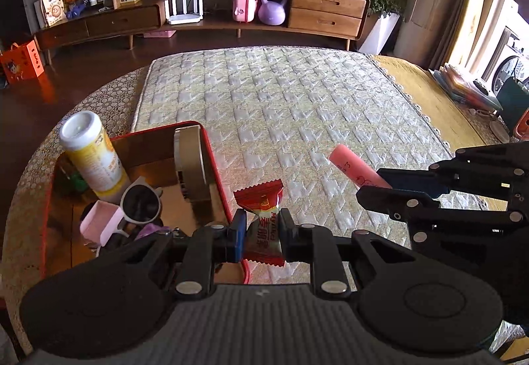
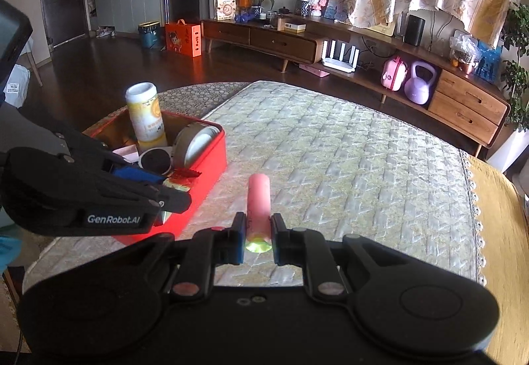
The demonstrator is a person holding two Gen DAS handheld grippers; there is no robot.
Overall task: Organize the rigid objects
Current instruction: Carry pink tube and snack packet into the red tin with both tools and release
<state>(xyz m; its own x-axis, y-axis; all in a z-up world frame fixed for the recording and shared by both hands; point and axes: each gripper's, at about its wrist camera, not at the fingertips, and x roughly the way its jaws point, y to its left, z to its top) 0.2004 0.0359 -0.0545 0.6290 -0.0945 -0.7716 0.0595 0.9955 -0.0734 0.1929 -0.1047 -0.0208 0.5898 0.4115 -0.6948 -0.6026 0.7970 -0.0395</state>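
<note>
A red candy packet (image 1: 264, 223) is clamped upright in the left tongs (image 1: 263, 234), its crimped top standing above the pads. A pink tube (image 2: 259, 206) is clamped in the right tongs (image 2: 258, 234), its long axis running straight ahead along the fingers, the translucent green end nearest the camera.

The red box (image 2: 211, 160) is what the coming move turns on. It is seen just ahead and to the left of the left tongs, which hang close beside its near right-hand corner; from the right tongs it lies further off, ahead and well to the left, with the left tongs (image 2: 158, 196) between. The left hand is judged the nearer, and a short swing leftward is probably all the packet needs.

The box is already crowded: a yellow-and-white bottle (image 1: 92, 153) stands upright at its far left, a round tin (image 1: 191, 163) is propped on edge against the right wall, white-framed sunglasses (image 1: 140, 203) and a small pink box (image 1: 99, 223) lie nearer. Free space is scarce, and the tin stands directly in the path over the right wall.

The quilted mat (image 1: 281, 107) on the tabletop ahead of both tongs is bare.
</note>
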